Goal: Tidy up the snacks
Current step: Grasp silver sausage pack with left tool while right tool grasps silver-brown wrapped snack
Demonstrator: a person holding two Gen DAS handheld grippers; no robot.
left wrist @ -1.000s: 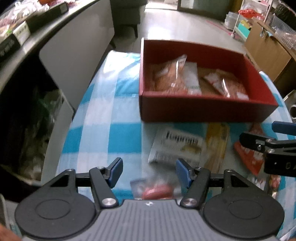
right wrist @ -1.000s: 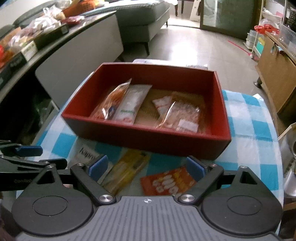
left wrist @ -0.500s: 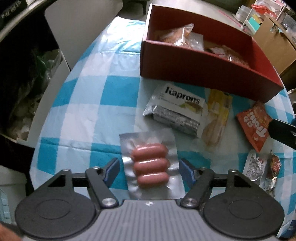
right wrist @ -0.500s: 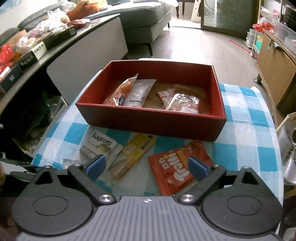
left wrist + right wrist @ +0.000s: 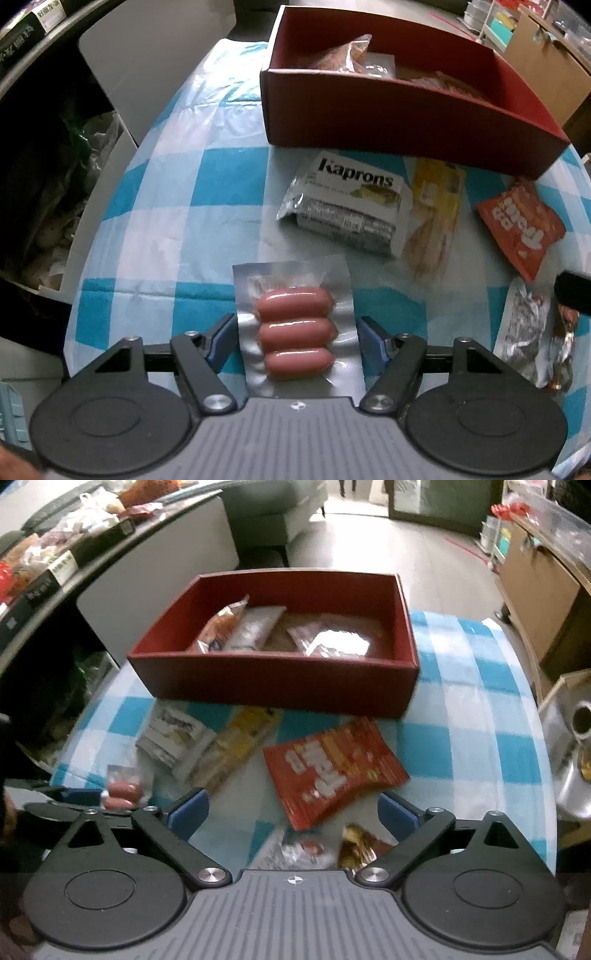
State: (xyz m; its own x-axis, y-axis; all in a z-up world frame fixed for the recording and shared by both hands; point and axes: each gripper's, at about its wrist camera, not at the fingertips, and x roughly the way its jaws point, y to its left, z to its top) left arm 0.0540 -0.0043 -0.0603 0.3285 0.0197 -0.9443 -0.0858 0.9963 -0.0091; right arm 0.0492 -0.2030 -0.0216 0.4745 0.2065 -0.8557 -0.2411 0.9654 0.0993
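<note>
A clear pack of three sausages (image 5: 295,310) lies on the blue-checked tablecloth (image 5: 166,221). My left gripper (image 5: 295,339) points down over it. The jaws are closing, one pad on each side of the pack's film, and neither pad visibly presses it. An orange-red snack packet (image 5: 332,768) lies in front of my right gripper (image 5: 293,808), whose jaws are opening wide. Small crinkled wrappers (image 5: 295,849) lie between its fingers, untouched. The red box (image 5: 277,679) stands beyond with several snack bags inside. A white Kaprons pack (image 5: 351,206) and a yellow packet (image 5: 436,214) lie before the box.
The rounded table edge (image 5: 85,295) drops off at the left toward a white panel (image 5: 155,55) and a dark shelf of bags. A counter with goods (image 5: 55,561) runs along the left. A metal pot (image 5: 576,757) sits off the table's right edge, near a wooden cabinet (image 5: 535,590).
My left gripper has drawn back and down from the box until the sausage pack lies between its jaws. My right gripper has pulled back from the box and its jaws have widened.
</note>
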